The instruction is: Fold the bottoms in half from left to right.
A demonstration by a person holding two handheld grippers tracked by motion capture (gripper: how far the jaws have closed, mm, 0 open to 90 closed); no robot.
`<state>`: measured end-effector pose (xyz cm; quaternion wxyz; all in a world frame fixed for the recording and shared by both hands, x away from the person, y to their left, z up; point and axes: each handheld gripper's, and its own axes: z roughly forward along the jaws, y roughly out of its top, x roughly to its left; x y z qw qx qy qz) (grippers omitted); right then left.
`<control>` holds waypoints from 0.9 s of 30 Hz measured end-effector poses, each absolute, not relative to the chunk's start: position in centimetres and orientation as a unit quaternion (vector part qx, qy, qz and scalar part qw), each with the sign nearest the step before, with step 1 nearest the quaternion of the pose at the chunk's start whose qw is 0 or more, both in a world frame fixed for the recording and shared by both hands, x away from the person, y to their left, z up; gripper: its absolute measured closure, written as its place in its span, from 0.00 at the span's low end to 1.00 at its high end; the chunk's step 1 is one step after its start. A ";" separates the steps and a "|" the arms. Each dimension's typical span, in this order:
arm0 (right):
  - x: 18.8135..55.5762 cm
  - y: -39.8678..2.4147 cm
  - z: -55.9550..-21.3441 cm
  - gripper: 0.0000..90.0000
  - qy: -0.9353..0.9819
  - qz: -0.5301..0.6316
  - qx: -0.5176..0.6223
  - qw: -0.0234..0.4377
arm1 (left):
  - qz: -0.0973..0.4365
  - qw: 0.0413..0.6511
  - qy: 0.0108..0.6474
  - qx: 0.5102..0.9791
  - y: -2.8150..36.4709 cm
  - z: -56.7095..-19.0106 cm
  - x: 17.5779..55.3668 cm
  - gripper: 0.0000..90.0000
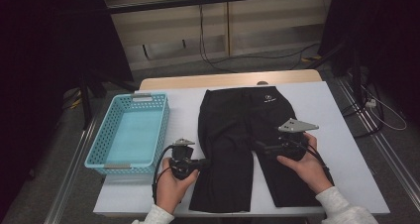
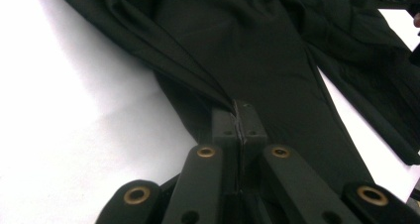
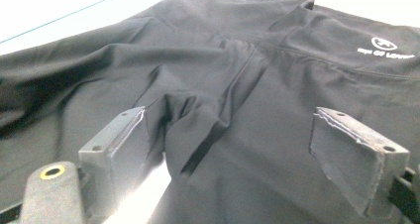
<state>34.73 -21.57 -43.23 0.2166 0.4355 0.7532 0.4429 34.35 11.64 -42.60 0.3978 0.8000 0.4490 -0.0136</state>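
While pinched, shorts (image 2: 257, 55) between left tongs (image 2: 239, 116).

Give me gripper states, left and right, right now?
Left gripper: closed, pinching the outer edge of the black shorts.
Right gripper: open, jaws apart over the shorts' crotch, holding nothing.
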 end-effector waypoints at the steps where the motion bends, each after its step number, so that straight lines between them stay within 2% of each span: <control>1: 34.8 -21.5 -43.2 0.16 0.752 0.443 0.436 0.218 | -0.014 0.398 0.448 0.801 11.6 -42.6 34.4 0.99; 22: 37.2 -17.9 -42.9 0.12 0.755 0.449 0.425 0.220 | -0.016 0.408 0.426 0.807 9.8 -42.8 34.4 0.99; 27: 37.4 -16.8 -43.2 0.12 0.763 0.448 0.417 0.207 | -0.019 0.405 0.423 0.810 9.6 -43.0 34.4 0.99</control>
